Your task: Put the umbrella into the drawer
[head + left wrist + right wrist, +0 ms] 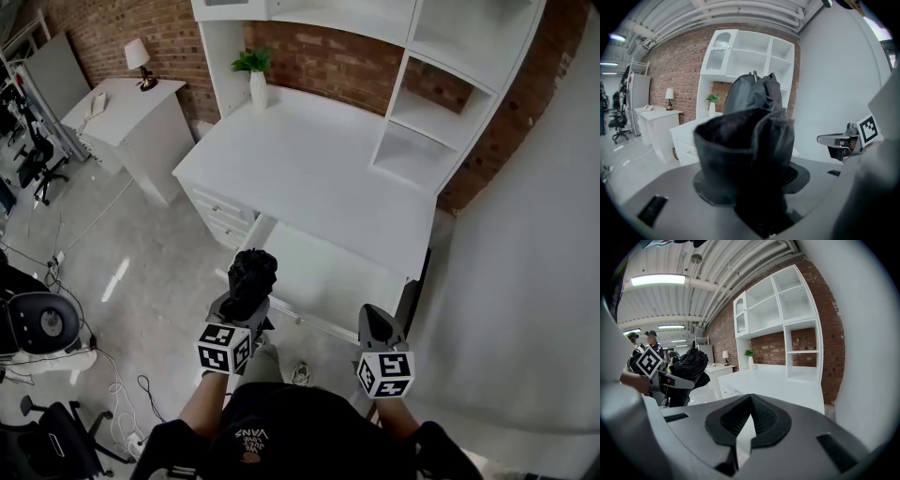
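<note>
A folded black umbrella (251,275) stands bunched between the jaws of my left gripper (246,302), which is shut on it. It hangs just left of the pulled-out white drawer (323,278) under the desk, near the drawer's front left corner. In the left gripper view the umbrella (746,150) fills the middle and hides the pads. My right gripper (376,325) is over the drawer's front right corner, shut with nothing in it; its pads (765,420) meet at the tip. From the right gripper view the umbrella (690,367) shows at the left.
The white desk (309,164) carries a potted plant (255,70) and a shelf unit (441,84). A smaller desk with a lamp (139,61) stands at the left. Office chairs (42,323) and cables lie on the floor. A white wall (525,281) runs along the right.
</note>
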`<state>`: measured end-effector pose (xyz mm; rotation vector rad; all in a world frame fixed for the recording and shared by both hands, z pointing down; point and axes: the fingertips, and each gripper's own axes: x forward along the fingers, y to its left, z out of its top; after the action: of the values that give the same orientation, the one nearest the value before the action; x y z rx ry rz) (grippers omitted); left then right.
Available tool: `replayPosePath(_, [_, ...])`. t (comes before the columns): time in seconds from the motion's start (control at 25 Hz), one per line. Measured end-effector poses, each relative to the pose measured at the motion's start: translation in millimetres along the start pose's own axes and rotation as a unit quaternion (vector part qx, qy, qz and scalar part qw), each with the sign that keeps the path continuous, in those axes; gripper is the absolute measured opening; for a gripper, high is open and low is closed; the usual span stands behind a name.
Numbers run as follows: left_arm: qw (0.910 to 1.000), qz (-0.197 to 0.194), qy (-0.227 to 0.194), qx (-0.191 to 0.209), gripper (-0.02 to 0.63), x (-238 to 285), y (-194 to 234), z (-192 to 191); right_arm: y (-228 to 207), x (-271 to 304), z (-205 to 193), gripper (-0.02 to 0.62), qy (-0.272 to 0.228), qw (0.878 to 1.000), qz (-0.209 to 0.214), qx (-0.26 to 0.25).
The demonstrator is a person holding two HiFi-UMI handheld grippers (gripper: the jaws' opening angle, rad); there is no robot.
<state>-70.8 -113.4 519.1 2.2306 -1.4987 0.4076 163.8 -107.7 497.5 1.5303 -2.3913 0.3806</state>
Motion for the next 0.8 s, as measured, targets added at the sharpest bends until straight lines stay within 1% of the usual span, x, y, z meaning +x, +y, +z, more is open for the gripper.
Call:
replayPosePath(0.16, [0.9998, -0.011, 0.009, 0.017, 0.236, 32.8, 3.6, 9.8, -12.0, 14.6, 0.6, 0.002, 0.003, 1.0, -0.005, 0.007])
replayPosePath(0.32, [0.9977, -0.034, 0.027, 0.051, 0.236, 65.2, 8.0, 16.5, -19.9, 26.8, 1.8, 0.001, 0.011, 1.0, -0.017, 0.014])
replayPosePath(0.48, [0.9926, -0.059, 0.055, 0.091, 0.236, 100.6, 14.9, 19.0, -25.1, 41.5, 1.2, 0.0, 0.023, 0.999, -0.031, 0.02])
replayPosePath(0.6, [0.9887, -0.079, 0.07, 0.106, 0.236, 125.6, 18.7, 19.9, -26.3, 54.4, 1.5, 0.001, 0.033, 0.998, -0.037, 0.025])
replayPosePath(0.8, [0.9782, -0.11, 0.112, 0.136, 0.236, 164.4, 27.3, 5.8, -21.7, 78.6, 3.8, 0.001, 0.046, 0.998, -0.04, 0.031])
